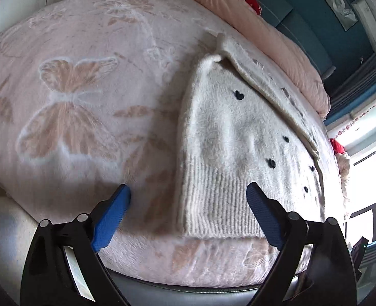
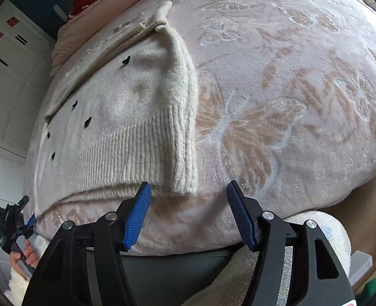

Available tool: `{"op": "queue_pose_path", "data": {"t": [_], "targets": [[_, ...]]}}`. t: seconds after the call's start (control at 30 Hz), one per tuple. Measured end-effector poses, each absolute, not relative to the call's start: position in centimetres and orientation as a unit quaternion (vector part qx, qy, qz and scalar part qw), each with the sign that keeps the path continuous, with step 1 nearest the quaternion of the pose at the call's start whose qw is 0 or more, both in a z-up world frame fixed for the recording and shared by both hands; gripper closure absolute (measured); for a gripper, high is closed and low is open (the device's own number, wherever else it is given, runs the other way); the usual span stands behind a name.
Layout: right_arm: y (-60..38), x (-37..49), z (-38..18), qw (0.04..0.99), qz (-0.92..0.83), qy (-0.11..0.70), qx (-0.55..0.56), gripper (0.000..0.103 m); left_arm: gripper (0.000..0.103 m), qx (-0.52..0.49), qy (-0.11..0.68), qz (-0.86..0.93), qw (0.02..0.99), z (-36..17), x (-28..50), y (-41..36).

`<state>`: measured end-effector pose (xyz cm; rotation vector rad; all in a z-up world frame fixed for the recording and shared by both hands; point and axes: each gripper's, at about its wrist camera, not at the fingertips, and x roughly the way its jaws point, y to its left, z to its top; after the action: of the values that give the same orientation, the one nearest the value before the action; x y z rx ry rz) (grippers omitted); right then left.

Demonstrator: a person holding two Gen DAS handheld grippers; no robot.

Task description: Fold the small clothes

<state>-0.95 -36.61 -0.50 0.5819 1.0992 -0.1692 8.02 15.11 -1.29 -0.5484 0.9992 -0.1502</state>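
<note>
Bare blanket (image 2: 290, 102) lies open beside the cardigan (image 2: 126, 117); pink quilt (image 1: 277, 38) bounds the far side.

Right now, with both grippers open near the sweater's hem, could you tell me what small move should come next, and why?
Probably ease the right gripper forward and close on the sleeve cuff. It is open and empty, with the cuff just ahead of its left finger, and the sweater looks only partly folded on the blanket.

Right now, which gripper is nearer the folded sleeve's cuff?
Right. The right gripper hovers just short of the cuff, fingers open. The left gripper is off beyond the sweater's opposite side.
</note>
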Motion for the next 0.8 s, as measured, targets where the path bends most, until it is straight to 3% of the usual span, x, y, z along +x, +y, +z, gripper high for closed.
{"op": "queue_pose_path", "data": {"t": [0.17, 0.27, 0.3, 0.33, 0.37, 0.4, 0.43, 0.63, 0.8], "targets": [[-35.8, 0.7, -1.1, 0.811, -0.073, 0.499, 0.295, 0.032, 0.012, -0.283, 0.47, -0.093, 0.831, -1.7, 8.9, 13.2], [-35.2, 1.2, -1.0, 0.823, -0.078, 0.475, 0.3, 0.032, 0.015, -0.271, 0.474, -0.096, 0.832, -1.6, 9.4, 12.1], [-35.1, 1.3, -1.0, 0.825, -0.077, 0.469, 0.304, 0.033, 0.027, -0.272, 0.476, -0.098, 0.831, -1.6, 9.5, 11.9], [-35.0, 1.5, -1.0, 0.827, -0.081, 0.466, 0.304, 0.036, 0.045, -0.272, 0.483, -0.095, 0.827, -1.6, 9.8, 11.8], [-34.9, 1.7, -0.9, 0.828, -0.088, 0.465, 0.302, 0.056, 0.055, -0.271, 0.49, -0.091, 0.824, -1.7, 10.2, 11.7], [-35.0, 1.7, -1.0, 0.826, -0.088, 0.466, 0.304, 0.088, 0.077, -0.276, 0.497, -0.088, 0.818, -1.8, 10.5, 11.8], [-35.2, 1.9, -1.0, 0.82, -0.079, 0.468, 0.319, 0.093, 0.094, -0.283, 0.504, -0.081, 0.812, -1.8, 10.6, 12.1], [-35.5, 0.3, 3.2, 0.844, -0.076, 0.427, 0.316, 0.095, 0.096, -0.283, 0.477, -0.081, 0.828, 2.7, 9.5, 13.4], [-34.2, -1.3, 7.8, 0.869, -0.049, 0.426, 0.246, 0.096, 0.097, -0.234, 0.455, -0.109, 0.852, 7.8, 7.2, 13.3]]}}
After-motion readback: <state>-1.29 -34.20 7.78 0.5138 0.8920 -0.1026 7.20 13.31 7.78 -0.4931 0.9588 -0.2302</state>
